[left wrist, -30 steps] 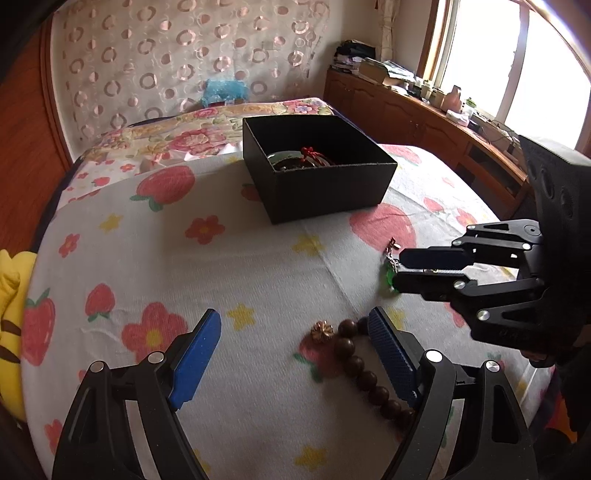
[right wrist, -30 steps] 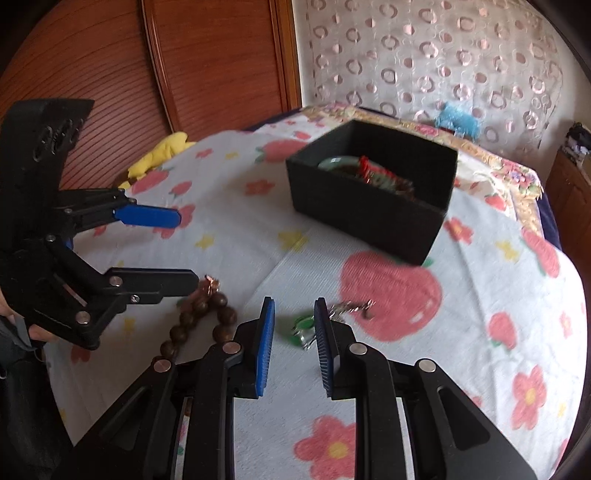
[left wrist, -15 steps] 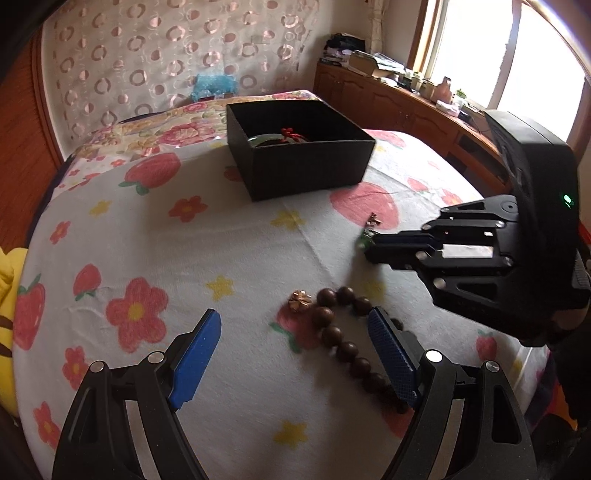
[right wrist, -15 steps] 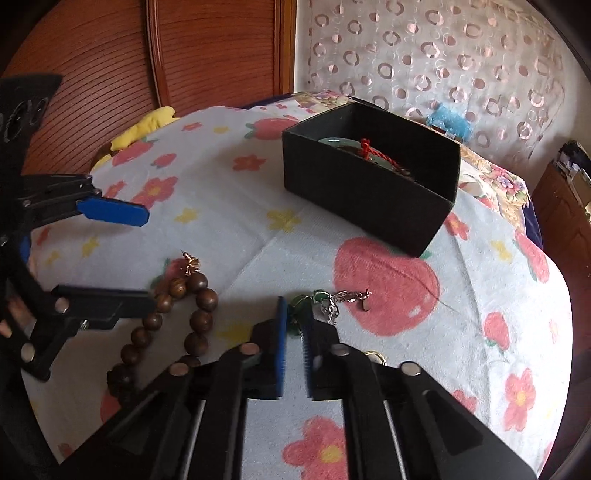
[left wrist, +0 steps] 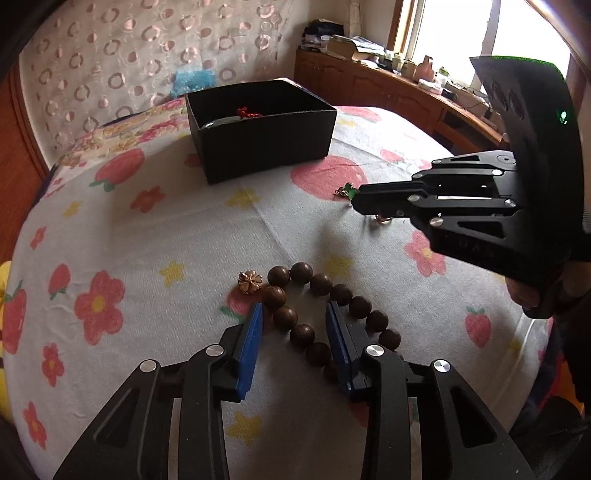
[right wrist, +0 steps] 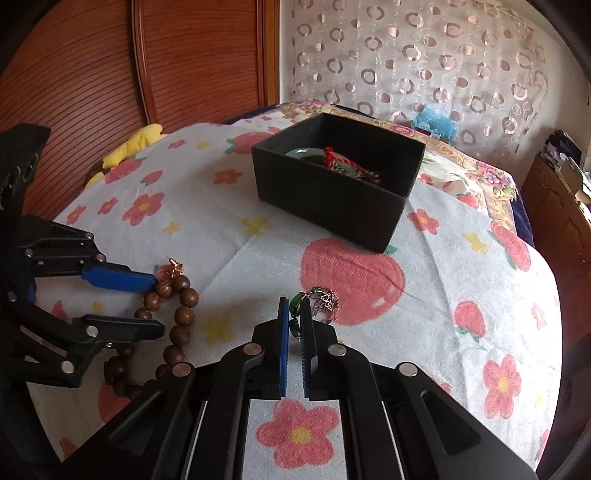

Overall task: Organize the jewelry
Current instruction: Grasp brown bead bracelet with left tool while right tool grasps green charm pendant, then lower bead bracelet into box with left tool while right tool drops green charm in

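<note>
The right tongs (right wrist: 294,321) are drawn in narrow, their blue pads pinching the green end of a small green-stone chain piece (right wrist: 317,301), whose silvery links trail out ahead onto a printed strawberry. That grip looks chosen to catch the one solid part, since loose chain would slip through. In the left wrist view the same tongs (left wrist: 356,201) show closed at the tip, with a green bit (left wrist: 349,191) poking out.

The left tongs (left wrist: 293,332) stand half open, straddling one strand of the wooden bead bracelet (left wrist: 317,314); the other strand runs outside the right pad. Whether the pads touch the beads yet I cannot tell. A gold flower charm (left wrist: 250,282) lies at the bracelet's far end, just beside the left pad. Taking a single strand seems sensible: the whole loop is too broad for the gap.

Both pieces lie near each other, well short of the open black box (right wrist: 332,199), which already holds a pale green bangle (right wrist: 306,153) and red cord (right wrist: 330,155), so it is likely the destination.

Everything rests on a bed (right wrist: 229,221) covered in a white cloth with strawberries and flowers. Behind stand a wooden wardrobe (right wrist: 147,66), a ring-patterned curtain (right wrist: 424,55), and, in the left view, a cluttered wooden sideboard (left wrist: 388,85) under a bright window (left wrist: 461,33).
</note>
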A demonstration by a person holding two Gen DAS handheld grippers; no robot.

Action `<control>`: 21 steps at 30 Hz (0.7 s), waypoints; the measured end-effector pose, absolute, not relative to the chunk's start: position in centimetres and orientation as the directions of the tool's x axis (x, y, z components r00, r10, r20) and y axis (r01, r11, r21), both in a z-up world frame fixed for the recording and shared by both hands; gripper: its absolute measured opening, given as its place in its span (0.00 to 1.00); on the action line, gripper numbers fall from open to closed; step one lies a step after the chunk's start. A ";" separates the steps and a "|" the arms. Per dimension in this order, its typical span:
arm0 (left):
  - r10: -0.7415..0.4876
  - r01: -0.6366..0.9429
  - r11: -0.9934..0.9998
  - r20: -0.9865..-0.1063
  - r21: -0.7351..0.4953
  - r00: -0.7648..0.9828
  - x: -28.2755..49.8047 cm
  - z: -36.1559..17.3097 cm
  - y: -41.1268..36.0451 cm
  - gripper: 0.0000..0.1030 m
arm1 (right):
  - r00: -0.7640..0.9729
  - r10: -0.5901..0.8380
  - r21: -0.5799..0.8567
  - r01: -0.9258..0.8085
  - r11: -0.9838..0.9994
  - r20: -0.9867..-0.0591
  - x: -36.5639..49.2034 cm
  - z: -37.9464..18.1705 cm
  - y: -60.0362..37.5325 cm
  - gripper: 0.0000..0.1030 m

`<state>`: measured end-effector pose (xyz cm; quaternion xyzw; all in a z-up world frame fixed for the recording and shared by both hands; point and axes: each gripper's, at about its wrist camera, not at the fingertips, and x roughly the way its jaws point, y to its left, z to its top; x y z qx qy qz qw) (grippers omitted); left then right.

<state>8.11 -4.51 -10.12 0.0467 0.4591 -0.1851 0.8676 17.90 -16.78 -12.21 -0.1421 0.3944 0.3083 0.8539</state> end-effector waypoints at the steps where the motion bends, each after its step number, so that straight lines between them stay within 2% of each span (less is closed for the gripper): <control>1: -0.261 0.359 0.931 -0.815 -0.071 0.517 8.1 -10.1 -4.6 0.25 | 0.502 0.418 0.002 -0.639 0.769 -0.757 17.9 -12.0 -16.9 0.06; 2: -0.251 0.356 0.933 -0.815 -0.060 0.521 8.1 -10.1 -4.6 0.19 | 0.503 0.421 0.003 -0.638 0.770 -0.755 17.9 -11.9 -16.9 0.06; 5: -0.262 0.354 0.932 -0.814 -0.075 0.518 8.3 -10.0 -4.2 0.12 | 0.511 0.431 0.007 -0.639 0.769 -0.744 18.1 -11.4 -17.1 0.06; 21: -0.327 0.354 0.928 -0.702 -0.113 0.633 11.0 -3.3 -3.3 0.12 | 0.588 0.492 0.005 -0.639 0.769 -0.642 20.9 -5.8 -18.3 0.06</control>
